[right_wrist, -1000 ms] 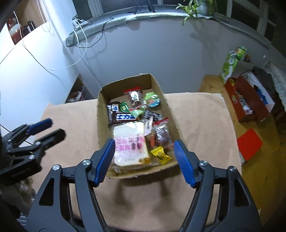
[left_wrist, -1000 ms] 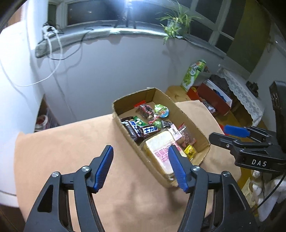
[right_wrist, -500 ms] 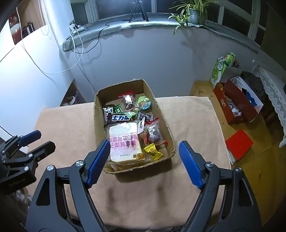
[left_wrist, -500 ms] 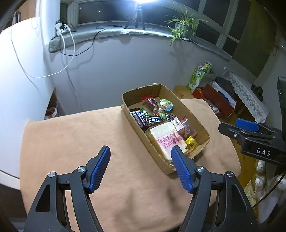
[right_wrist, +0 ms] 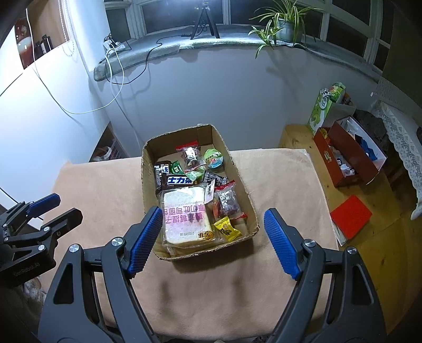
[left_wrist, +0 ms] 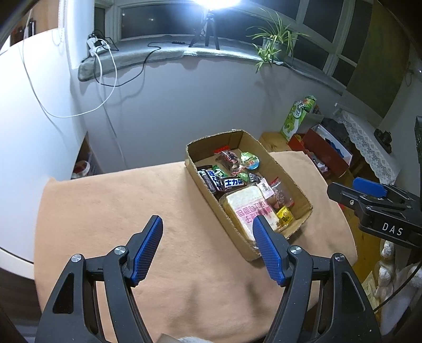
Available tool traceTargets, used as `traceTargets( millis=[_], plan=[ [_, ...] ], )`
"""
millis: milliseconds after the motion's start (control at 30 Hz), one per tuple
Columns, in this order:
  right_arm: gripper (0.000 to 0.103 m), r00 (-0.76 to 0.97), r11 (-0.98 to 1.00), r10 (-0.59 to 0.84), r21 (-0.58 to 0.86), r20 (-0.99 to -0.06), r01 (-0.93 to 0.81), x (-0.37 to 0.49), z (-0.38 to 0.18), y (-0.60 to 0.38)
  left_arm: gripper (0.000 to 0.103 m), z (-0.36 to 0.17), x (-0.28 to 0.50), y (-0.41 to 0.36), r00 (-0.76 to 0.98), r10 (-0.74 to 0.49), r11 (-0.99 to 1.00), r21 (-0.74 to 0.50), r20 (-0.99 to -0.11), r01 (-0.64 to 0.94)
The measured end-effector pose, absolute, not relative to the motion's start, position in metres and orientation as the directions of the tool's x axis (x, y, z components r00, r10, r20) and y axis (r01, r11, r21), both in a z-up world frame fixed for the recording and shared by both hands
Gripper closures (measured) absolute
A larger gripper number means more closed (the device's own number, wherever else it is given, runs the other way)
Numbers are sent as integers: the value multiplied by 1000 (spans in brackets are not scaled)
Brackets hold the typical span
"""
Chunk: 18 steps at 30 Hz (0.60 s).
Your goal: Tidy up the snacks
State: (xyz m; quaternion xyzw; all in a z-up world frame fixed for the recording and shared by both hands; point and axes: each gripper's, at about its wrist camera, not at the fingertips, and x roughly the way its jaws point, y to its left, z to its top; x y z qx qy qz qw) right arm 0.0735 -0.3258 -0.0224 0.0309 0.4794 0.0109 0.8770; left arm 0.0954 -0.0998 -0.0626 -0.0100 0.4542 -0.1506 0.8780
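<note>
Left claw (left_wrist: 208, 232): jaws spread wide, nothing between the blue pads; hangs above the bare cloth, just left of the box's near corner. Also seen at the left edge of the right wrist view (right_wrist: 50, 208).
Right claw (right_wrist: 211, 224): jaws spread wide, pinching nothing; hangs above the near end of the box, pointed steeply down. Also seen at the right edge of the left wrist view (left_wrist: 369, 190).
Cardboard box (right_wrist: 238, 182): open-topped, on the worktop, long axis running away from the claws; holds all the snacks.
Bread packet (right_wrist: 184, 219): largest item, pink print, fills the near left part of the box.
Yellow candy (right_wrist: 226, 230): near right corner, just beside the bread packet.
Clear bag with red edge (right_wrist: 226, 200): right side, beyond the yellow candy.
Chocolate bar (right_wrist: 179, 181): dark wrapper with white lettering, lies crosswise beyond the bread packet.
Green wrapped sweets (right_wrist: 176, 167): mid box, beside the chocolate bar.
Round green cup (right_wrist: 214, 158): far right part of the box.
Small clear bag (right_wrist: 190, 154): far end, left of the cup.
Worktop (right_wrist: 100, 190): covered by a tan cloth; bare around the box.
Surroundings: red storage box (right_wrist: 350, 161) and green carton (right_wrist: 325, 105) on the floor at right; potted plant (right_wrist: 287, 23) and tripod (right_wrist: 203, 21) on the window sill.
</note>
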Motion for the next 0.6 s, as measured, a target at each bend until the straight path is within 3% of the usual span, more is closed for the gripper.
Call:
traceTargets(
  millis=[600],
  plan=[
    [21,547,998,48,60,-836,4,75,-16,-325,32,-57,92,-98,552,-254,962,-149,-794,227]
  ],
)
